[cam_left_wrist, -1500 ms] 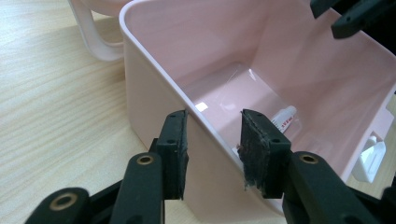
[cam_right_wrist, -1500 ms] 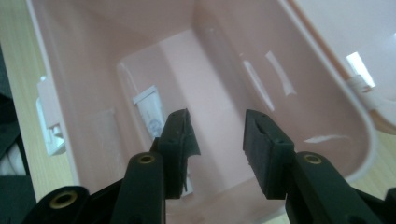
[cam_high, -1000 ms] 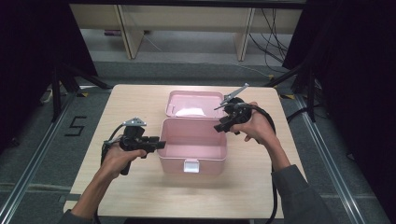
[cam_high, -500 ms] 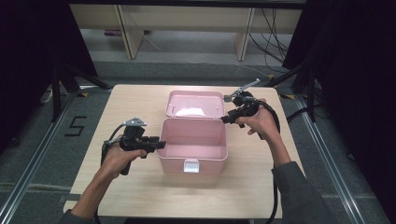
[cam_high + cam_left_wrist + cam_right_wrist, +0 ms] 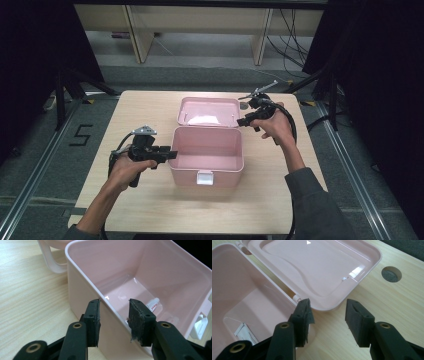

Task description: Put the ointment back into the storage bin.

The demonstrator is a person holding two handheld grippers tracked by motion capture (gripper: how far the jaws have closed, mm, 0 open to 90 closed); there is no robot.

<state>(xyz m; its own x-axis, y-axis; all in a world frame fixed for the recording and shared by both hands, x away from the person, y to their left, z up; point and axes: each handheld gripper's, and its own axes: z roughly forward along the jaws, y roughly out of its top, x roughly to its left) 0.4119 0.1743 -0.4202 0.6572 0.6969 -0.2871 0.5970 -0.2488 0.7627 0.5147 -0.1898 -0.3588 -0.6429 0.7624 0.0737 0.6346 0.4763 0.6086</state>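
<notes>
- The pink box (image 5: 207,155) is sitting open at the middle of the tabletop (image 5: 150,105), its lid (image 5: 210,111) lying flat behind it at twelve o'clock, joined at the hinge.
- I am judging it as light, thin-walled, stiff plastic: glossy, so likely slippery, and apt to slide or tip if pushed from one side.
- Something small is lying on its floor: a little white tube (image 5: 153,305) in the left claw view and a flat white packet (image 5: 245,333) in the right claw view.
- The rim of a wall looks like the best place to take hold; the white latch (image 5: 204,177) at six o'clock seems too small and weak.
- My left claw (image 5: 113,317) is straddling the box's nine o'clock wall, part open, one pad outside and one inside; I cannot tell whether the pads are touching it.
- My right claw (image 5: 328,315) is hovering by the hinge corner at about two o'clock, jaws standing part open and holding nothing, having just been opening a little.
</notes>
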